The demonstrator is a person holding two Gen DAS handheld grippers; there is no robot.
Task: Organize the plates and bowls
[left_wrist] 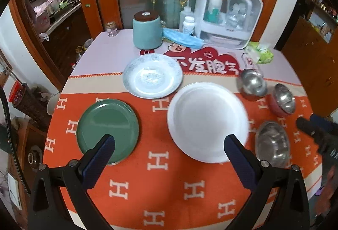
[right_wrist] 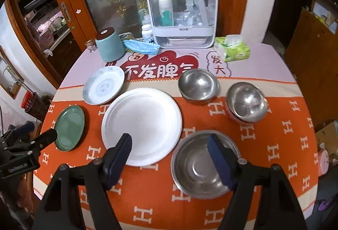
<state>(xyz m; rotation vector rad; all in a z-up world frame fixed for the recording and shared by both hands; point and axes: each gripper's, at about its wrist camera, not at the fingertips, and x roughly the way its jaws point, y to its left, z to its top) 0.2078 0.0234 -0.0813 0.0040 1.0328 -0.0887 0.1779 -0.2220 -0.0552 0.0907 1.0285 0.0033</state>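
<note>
- Hovering both tools over the spread, I am judging this to be the approach stage: nothing is stacked yet and nothing is held.
- My left gripper (left_wrist: 169,141) is standing wide, empty, with the green plate (left_wrist: 107,129) under one finger and the large white plate (left_wrist: 208,121) under the other, low in the left wrist frame.
- My right gripper (right_wrist: 170,145) is standing fairly wide too, gripping nothing, straddling the near edge of the white plate and the large steel bowl (right_wrist: 203,166) at lower centre of the right wrist frame.
- I am counting three plates: green at the left, white in the middle, and a blue-patterned plate (right_wrist: 103,87) above them, all lying apart on the orange tablecloth (right_wrist: 158,204).
- I am counting three bowls: the large steel one, a steel bowl (right_wrist: 198,85) above it, and a pink-sided steel bowl (right_wrist: 246,102) at the right, also apart.
- Next, I am reckoning each tool needs to drop onto one rim, narrow on it, and carry the smaller piece onto a larger one.
</note>
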